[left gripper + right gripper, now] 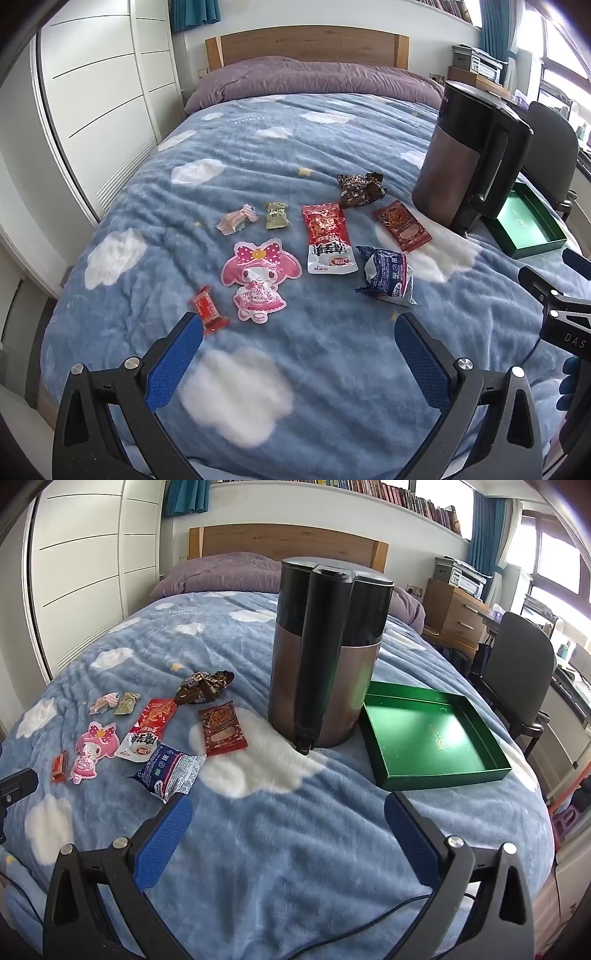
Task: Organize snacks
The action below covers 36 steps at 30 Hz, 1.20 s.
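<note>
Both grippers, left gripper [299, 332] and right gripper [288, 812], gape empty; the blue packet [168, 771] lies at the right one's left finger, the green tray [436, 738] upper right.

Right gripper [288, 812] low over the blue cloud blanket [295, 867], jaws spread wide, nothing between them. Dark kettle [325, 653] upright mid-bed; just right of it an open green box [436, 734], nothing in it. Left of the kettle, loose snacks: brown wrapper [203, 686] farthest, two red packets [221, 727] [151, 720], blue-white packet [170, 771] nearest, pink character pouch [92, 749] and small candies far left.
</note>
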Tool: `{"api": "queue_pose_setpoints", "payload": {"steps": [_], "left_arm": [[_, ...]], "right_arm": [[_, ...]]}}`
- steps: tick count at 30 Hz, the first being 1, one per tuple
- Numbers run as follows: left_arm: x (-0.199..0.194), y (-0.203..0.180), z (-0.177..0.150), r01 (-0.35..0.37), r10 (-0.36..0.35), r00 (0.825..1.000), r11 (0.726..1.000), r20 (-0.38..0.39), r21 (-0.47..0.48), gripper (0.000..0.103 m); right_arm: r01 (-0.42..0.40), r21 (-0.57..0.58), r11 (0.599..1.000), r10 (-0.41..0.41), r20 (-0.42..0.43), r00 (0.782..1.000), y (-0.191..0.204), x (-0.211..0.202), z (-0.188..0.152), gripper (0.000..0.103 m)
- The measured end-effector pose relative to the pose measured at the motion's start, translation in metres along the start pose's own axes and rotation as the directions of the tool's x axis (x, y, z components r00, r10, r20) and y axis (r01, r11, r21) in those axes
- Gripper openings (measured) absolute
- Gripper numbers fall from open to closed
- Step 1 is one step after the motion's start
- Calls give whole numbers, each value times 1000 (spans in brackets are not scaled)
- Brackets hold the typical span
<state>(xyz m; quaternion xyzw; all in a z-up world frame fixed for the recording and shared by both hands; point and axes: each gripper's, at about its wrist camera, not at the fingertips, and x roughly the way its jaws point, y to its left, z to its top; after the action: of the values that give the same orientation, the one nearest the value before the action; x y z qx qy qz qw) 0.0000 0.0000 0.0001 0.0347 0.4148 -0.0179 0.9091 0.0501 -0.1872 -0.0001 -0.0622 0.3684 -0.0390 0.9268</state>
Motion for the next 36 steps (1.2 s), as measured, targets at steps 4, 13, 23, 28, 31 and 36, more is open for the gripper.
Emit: {"api": "queue_pose_setpoints", "payload": {"steps": [4,13,23,28,31,36], "left_arm": [[-1,0,0,-1,1,1000,1000,-1,0,102],[3,1,-9,-2,2,1000,1000,-7,-10,102],[4,2,-5,-1,0,1000,1000,-17,-8,102],[5,2,-5,-3,2,1000,1000,-16,-9,102],[4,1,-5,-2,1,1000,1000,-17,-10,102],[5,2,-5,-1,1,1000,1000,-22,-8,102]], "right_arm": [[0,0,1000,0,0,1000,0,0,0,103],[1,0,1000,-1,1,1000,0,0,0,103],[1,0,1000,-1,1,1000,-1,0,-1,103],[1,2,1000,-1,-2,1000,-1,0,-1,103],[0,2,1000,0,-1,1000,-1,0,0,103],[2,0,1000,-2,-5,1000,-1,2,-1,103]]}}
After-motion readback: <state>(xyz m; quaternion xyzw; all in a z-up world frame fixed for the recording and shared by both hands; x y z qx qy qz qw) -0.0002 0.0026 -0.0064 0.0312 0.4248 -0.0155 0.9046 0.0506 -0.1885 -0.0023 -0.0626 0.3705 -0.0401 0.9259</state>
